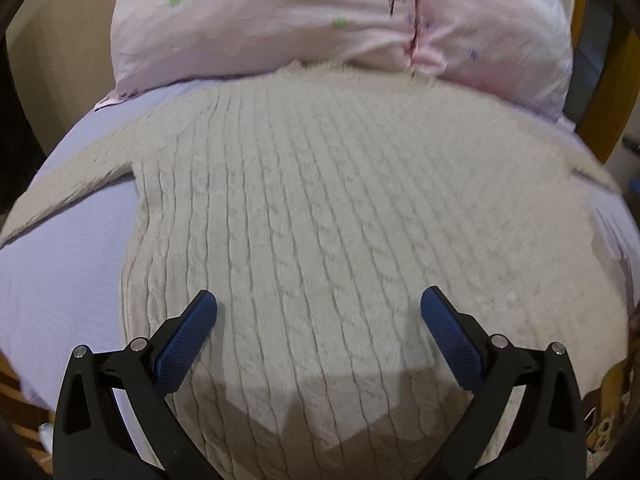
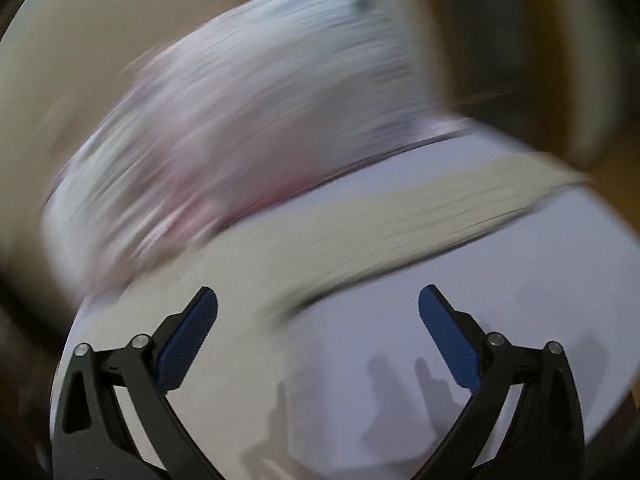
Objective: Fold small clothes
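Note:
A cream cable-knit sweater (image 1: 320, 208) lies flat on a lavender bed sheet (image 1: 60, 280), one sleeve (image 1: 76, 176) spread out to the left. My left gripper (image 1: 318, 304) is open and empty, hovering over the sweater's lower body. In the right wrist view, which is heavily motion-blurred, a cream sleeve (image 2: 420, 212) stretches across the sheet (image 2: 440, 340). My right gripper (image 2: 318, 304) is open and empty above the bare sheet, just short of that sleeve.
A pink duvet or pillow (image 1: 280, 20) with small flower prints is heaped at the head of the bed, touching the sweater's collar; it also shows blurred in the right wrist view (image 2: 240, 120). A wooden bed frame (image 1: 600, 100) stands at the right.

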Action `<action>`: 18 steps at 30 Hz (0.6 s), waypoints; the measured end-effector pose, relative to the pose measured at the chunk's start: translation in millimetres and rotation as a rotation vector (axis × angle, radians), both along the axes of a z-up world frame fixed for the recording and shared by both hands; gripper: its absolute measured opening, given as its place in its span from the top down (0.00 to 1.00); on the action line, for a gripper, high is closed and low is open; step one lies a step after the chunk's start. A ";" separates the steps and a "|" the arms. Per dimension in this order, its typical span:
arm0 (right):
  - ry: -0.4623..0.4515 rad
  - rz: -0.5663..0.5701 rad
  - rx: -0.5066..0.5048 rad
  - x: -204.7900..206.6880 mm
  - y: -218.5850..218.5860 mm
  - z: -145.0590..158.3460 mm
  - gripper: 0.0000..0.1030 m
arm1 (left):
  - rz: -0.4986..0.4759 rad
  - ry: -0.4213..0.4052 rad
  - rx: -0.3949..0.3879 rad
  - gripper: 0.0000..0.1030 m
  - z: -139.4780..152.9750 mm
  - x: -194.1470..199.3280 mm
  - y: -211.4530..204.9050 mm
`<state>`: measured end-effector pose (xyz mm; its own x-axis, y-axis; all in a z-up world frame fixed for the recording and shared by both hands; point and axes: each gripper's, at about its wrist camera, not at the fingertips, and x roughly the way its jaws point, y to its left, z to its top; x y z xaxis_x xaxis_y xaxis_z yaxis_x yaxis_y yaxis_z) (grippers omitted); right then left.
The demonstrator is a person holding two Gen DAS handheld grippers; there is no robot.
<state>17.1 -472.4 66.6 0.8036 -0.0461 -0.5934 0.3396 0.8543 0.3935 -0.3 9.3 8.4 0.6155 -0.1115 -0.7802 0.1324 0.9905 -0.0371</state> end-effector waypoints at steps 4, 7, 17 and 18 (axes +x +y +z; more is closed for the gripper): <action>0.112 -0.372 0.171 7.7 -131.8 -23.0 0.51 | 0.010 -0.144 -0.054 0.01 16.3 1.2 17.0; 0.143 -0.453 0.335 8.9 -178.9 -49.8 0.62 | 0.027 -0.174 -0.053 0.01 24.7 10.6 29.2; 0.130 -0.492 0.416 36.4 -214.8 -82.7 0.92 | 0.193 -0.213 -0.264 0.01 32.6 20.6 104.0; 0.119 -0.490 0.428 38.0 -218.2 -80.7 0.93 | 0.198 -0.213 -0.297 0.01 31.2 19.2 111.5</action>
